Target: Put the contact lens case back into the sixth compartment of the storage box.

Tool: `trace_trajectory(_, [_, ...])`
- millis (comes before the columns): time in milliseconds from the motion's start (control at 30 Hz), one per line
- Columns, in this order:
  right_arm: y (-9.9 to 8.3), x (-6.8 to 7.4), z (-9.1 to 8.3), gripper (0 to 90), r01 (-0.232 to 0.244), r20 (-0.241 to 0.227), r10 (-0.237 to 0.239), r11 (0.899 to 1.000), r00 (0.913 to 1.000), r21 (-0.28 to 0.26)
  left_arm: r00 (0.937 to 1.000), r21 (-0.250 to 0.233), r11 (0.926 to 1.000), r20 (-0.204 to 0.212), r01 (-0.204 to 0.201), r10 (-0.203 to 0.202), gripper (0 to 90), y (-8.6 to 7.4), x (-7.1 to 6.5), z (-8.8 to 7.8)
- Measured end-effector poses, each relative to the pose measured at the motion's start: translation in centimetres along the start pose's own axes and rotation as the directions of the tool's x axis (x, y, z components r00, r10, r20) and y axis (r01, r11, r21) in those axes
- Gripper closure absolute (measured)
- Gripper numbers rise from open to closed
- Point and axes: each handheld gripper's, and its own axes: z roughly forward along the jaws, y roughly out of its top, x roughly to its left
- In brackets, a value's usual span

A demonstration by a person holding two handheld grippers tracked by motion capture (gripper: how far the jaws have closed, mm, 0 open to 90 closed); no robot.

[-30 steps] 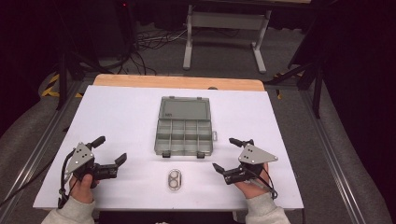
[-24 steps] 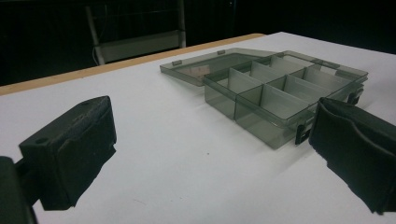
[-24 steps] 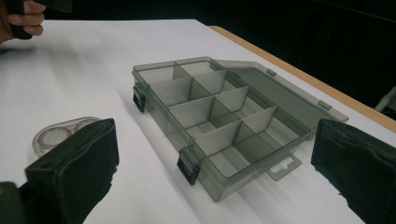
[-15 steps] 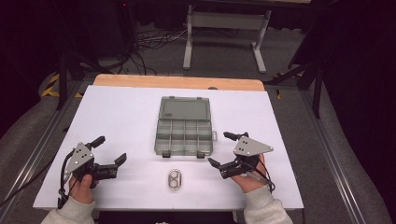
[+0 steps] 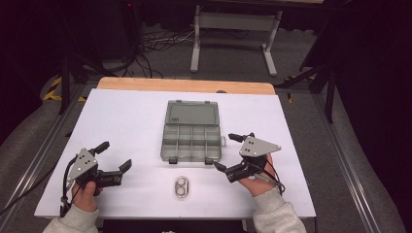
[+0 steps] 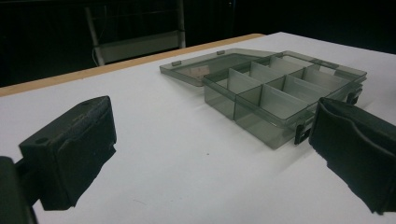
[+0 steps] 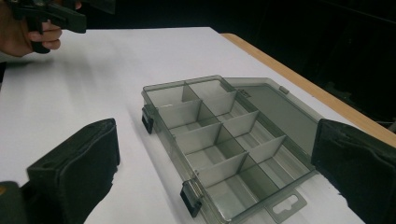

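Standing wide and empty: both tongs, right (image 5: 227,152) beside open box (image 5: 192,142), left (image 5: 114,155) apart. Risk: right jaw catching the box's rim, skidding it across the table (image 5: 126,116).

Surface: white table top (image 5: 131,121), with a bare wooden strip (image 5: 184,85) along its far edge.
Landmark: open grey compartment box (image 5: 192,142) at mid-table, its lid (image 5: 192,114) lying flat on the far side.
Near side of the box: small clear double-ring piece (image 5: 182,186), apart from it.
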Motion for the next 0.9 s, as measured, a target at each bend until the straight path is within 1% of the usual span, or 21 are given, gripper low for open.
trace_trajectory(33, [0.2, 0.0, 0.3, 1.7, 0.008, -0.018, -0.008, 1.000, 0.9998, 0.011, 1.0000, 0.000, 1.0000, 0.000, 0.000, 0.000, 1.6, 0.0, 0.0, 0.0])
trace_trajectory(100, [0.4, 0.1, 0.4, 1.6, 0.015, -0.026, -0.015, 1.000, 0.9996, 0.017, 1.0000, -0.003, 1.0000, -0.003, -0.002, 0.002, 1.6, 0.0, 0.0, -0.1])
trace_trajectory(200, [0.9, 0.1, 1.0, 1.8, 0.039, -0.055, -0.037, 0.998, 0.9978, 0.042, 1.0000, -0.004, 1.0000, 0.001, -0.005, 0.005, 1.6, 0.0, -0.1, -0.1])
trace_trajectory(267, [1.1, 0.1, 1.3, 1.8, 0.038, -0.073, -0.034, 0.998, 0.9968, 0.049, 1.0000, -0.002, 1.0000, 0.002, -0.008, 0.008, 1.6, 0.0, -0.1, -0.1])
trace_trajectory(300, [1.1, 0.1, 1.3, 1.8, 0.038, -0.073, -0.034, 0.998, 0.9968, 0.049, 1.0000, -0.002, 1.0000, 0.002, -0.008, 0.008, 1.6, 0.0, -0.1, -0.1])
trace_trajectory(433, [1.5, 0.3, 1.9, 1.8, 0.043, -0.106, -0.037, 0.997, 0.9936, 0.059, 1.0000, -0.002, 1.0000, 0.003, -0.006, 0.006, 1.6, 0.0, -0.1, 0.0])
trace_trajectory(567, [2.2, 0.7, 2.8, 1.8, 0.060, -0.140, -0.050, 0.996, 0.9889, 0.069, 1.0000, -0.002, 1.0000, 0.003, -0.007, 0.007, 1.6, 0.0, -0.1, -0.1])
trace_trajectory(667, [2.5, 0.8, 3.2, 1.8, 0.067, -0.152, -0.056, 0.995, 0.9868, 0.069, 1.0000, -0.002, 1.0000, 0.004, -0.006, 0.006, 1.6, 0.0, -0.1, 0.0])
trace_trajectory(767, [3.0, 1.1, 4.1, 1.6, 0.083, -0.173, -0.070, 0.994, 0.9825, 0.072, 1.0000, -0.004, 1.0000, 0.004, -0.004, 0.004, 1.6, 0.0, 0.0, -0.1])
trace_trajectory(833, [3.2, 1.2, 4.2, 1.6, 0.087, -0.177, -0.073, 0.994, 0.9815, 0.072, 1.0000, -0.005, 1.0000, 0.004, -0.001, 0.001, 1.6, 0.0, 0.0, -0.1])
trace_trajectory(900, [3.6, 1.5, 4.8, 1.6, 0.097, -0.191, -0.082, 0.993, 0.9782, 0.069, 1.0000, -0.006, 1.0000, 0.003, -0.002, 0.002, 1.6, 0.0, 0.0, -0.1])
